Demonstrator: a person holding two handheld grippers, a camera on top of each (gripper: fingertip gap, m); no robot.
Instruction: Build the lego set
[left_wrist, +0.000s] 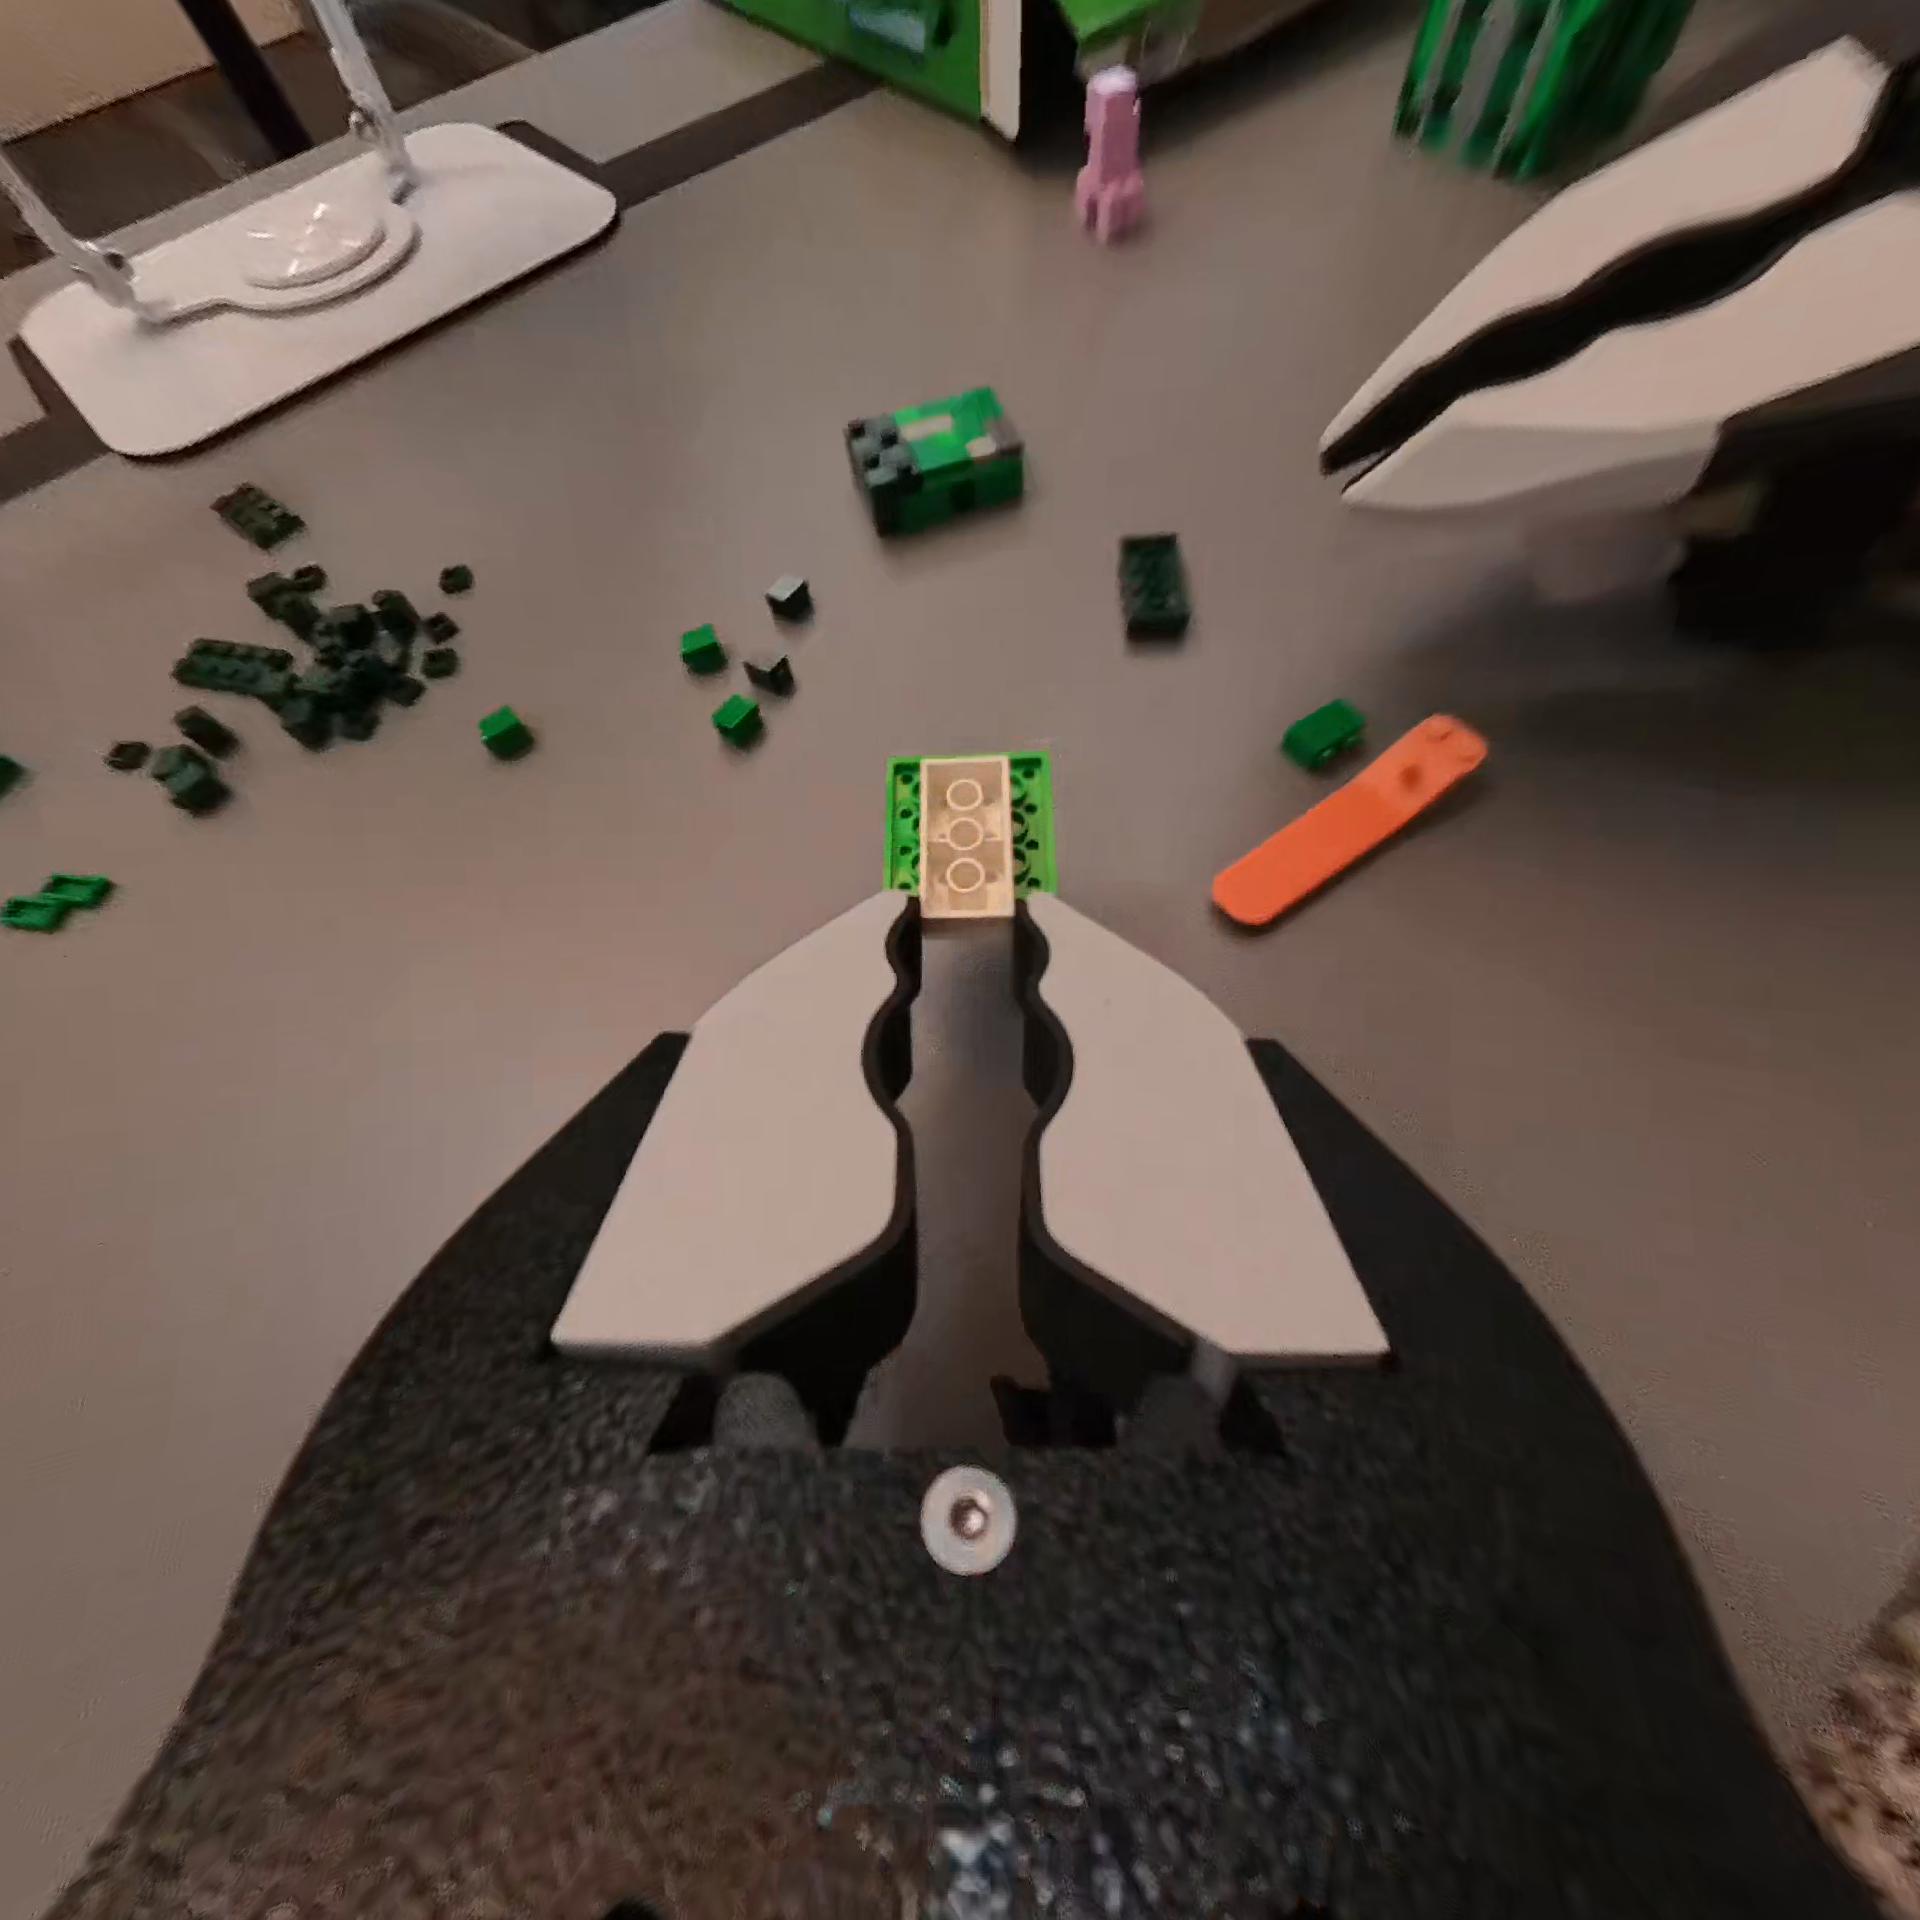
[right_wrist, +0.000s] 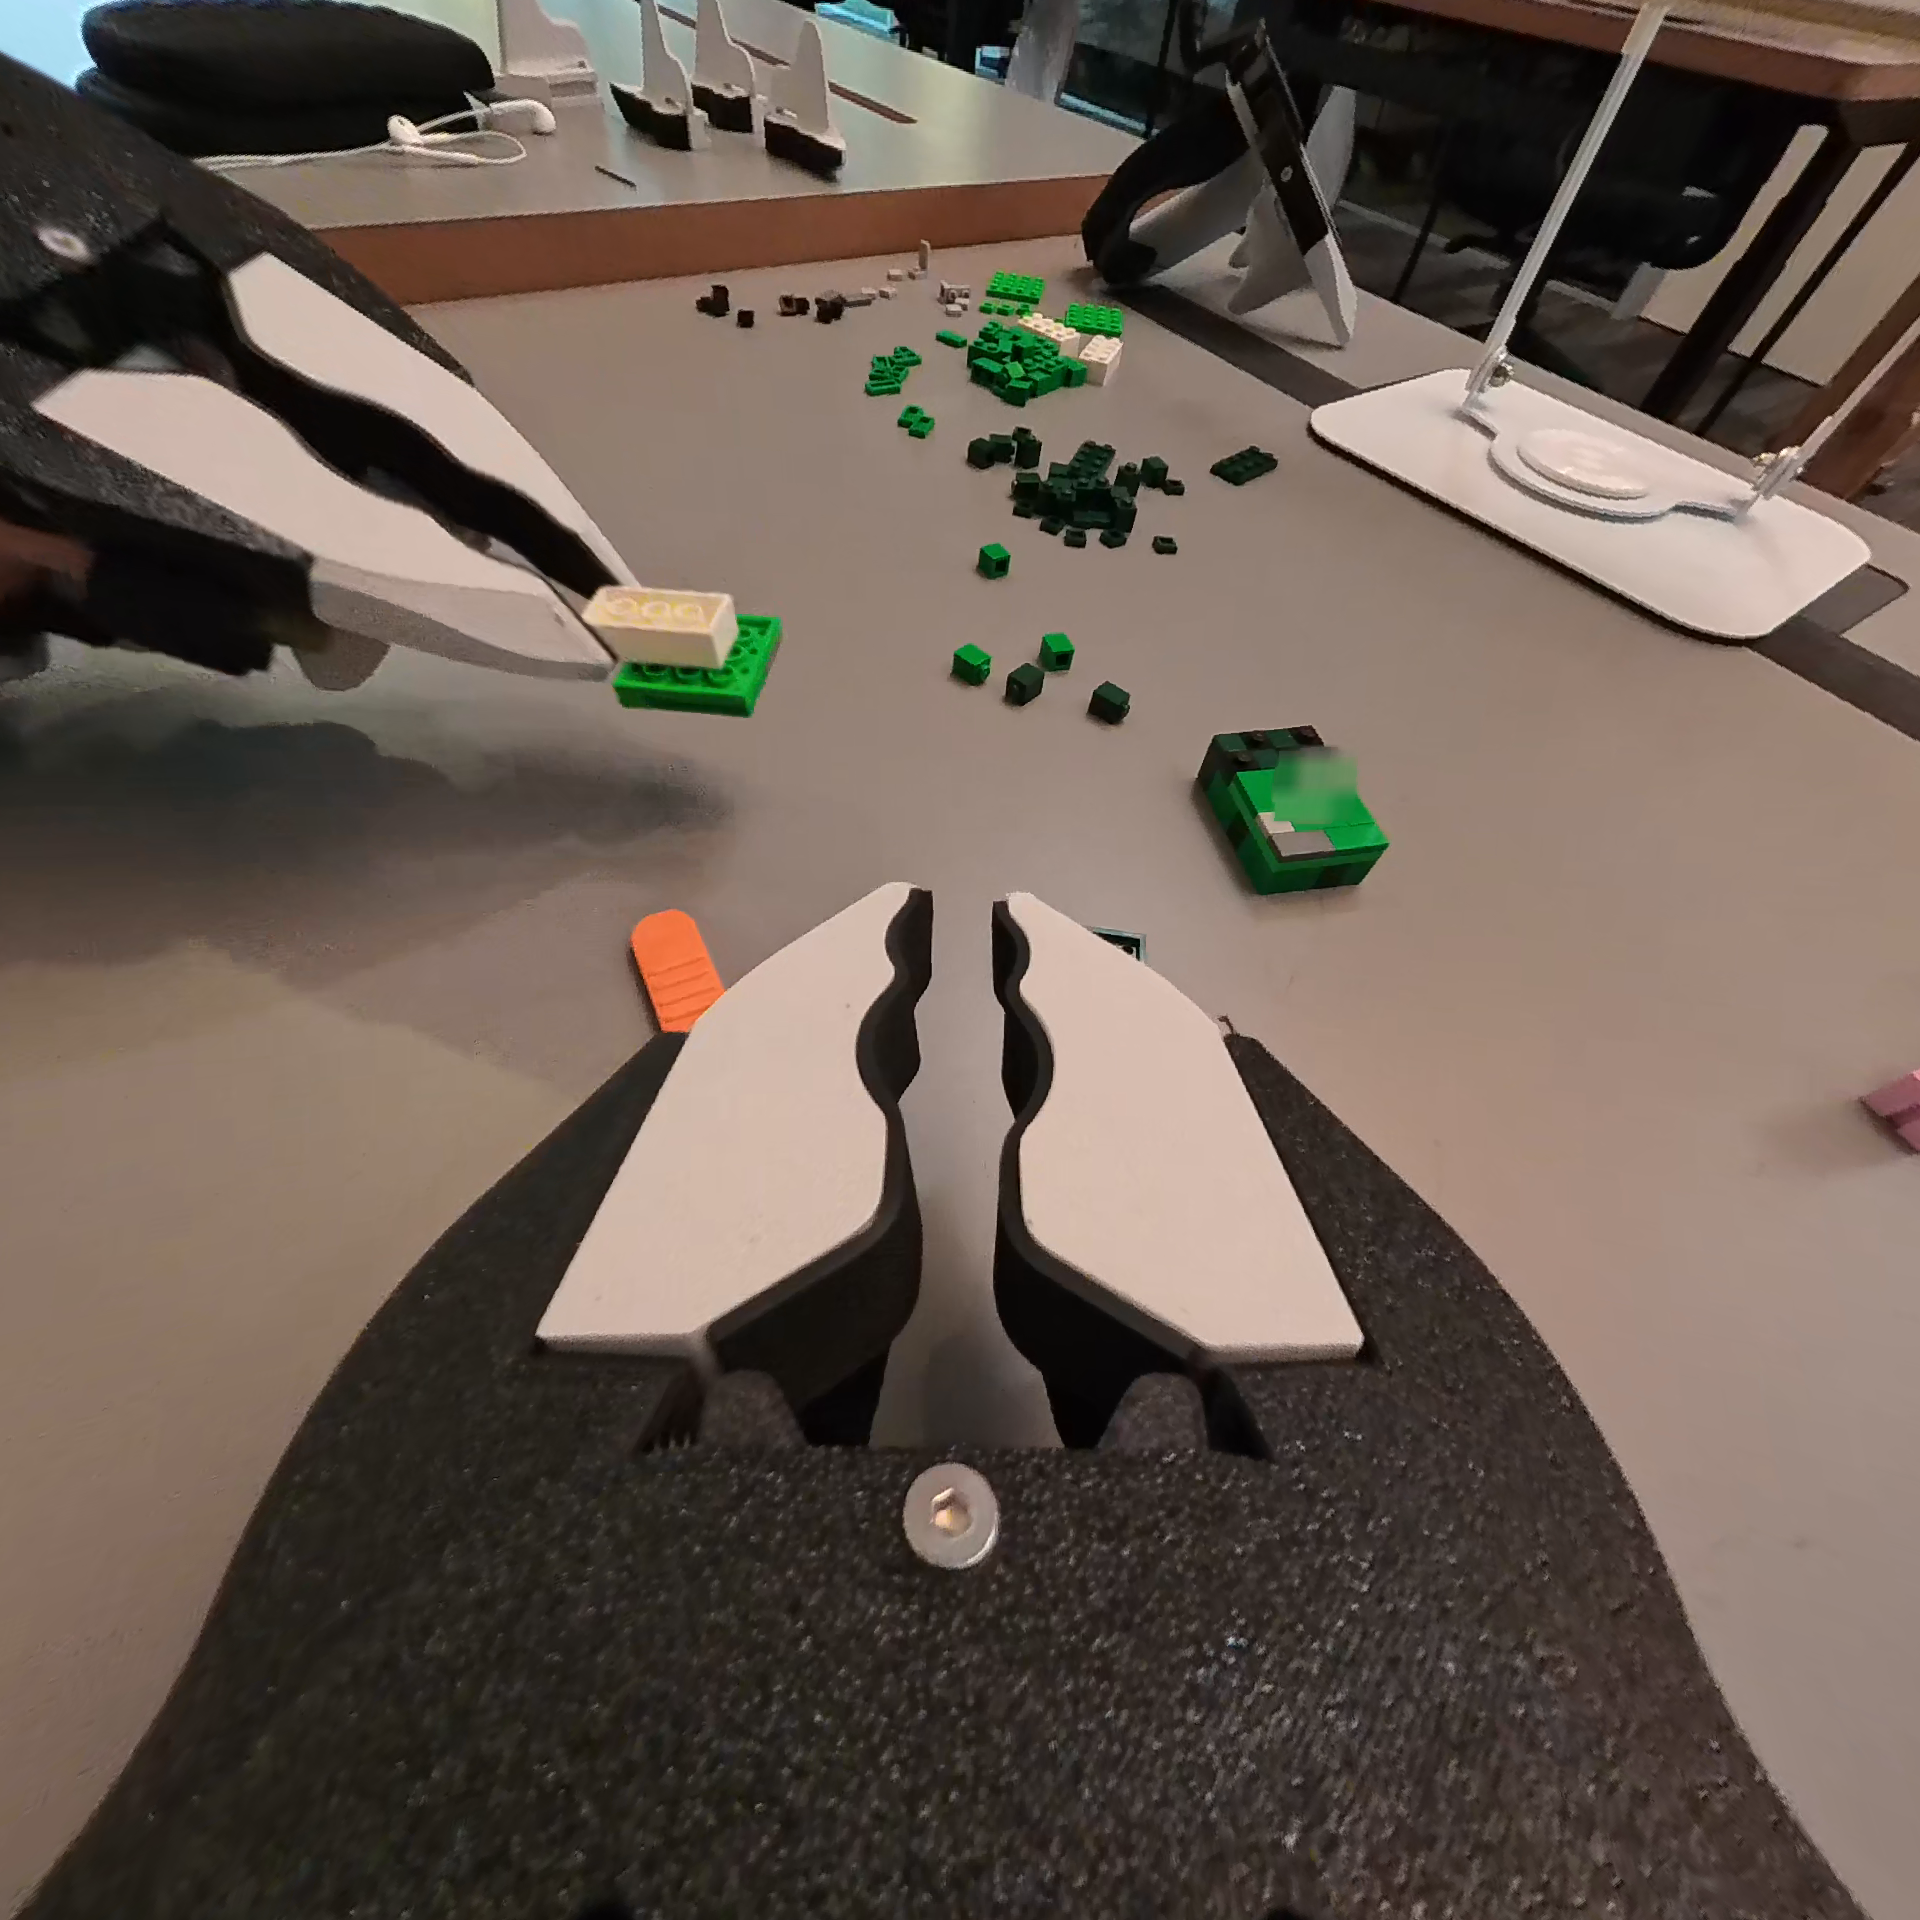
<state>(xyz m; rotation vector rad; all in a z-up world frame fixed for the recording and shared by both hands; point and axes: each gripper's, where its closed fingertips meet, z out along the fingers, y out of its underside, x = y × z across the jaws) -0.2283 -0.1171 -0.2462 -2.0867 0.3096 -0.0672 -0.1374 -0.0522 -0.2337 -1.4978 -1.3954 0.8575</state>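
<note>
Grey tabletop (right_wrist: 1351, 1195), loose green pieces scattered across it. Left gripper (left_wrist: 966, 914) pinches the near end of a cream brick (left_wrist: 966, 836), underside up, stuck to a bright green plate (left_wrist: 902, 821); the pair appears to hang just above the table. Right gripper (right_wrist: 961, 904) stands slightly spread, holding nothing. Judged light, rigid and smooth-sided, so liable to pivot in an end grip; better held across the long flat sides. Part-built green block (right_wrist: 1294, 816) sits nearby, orange pry tool (left_wrist: 1351, 816) beside it.
</note>
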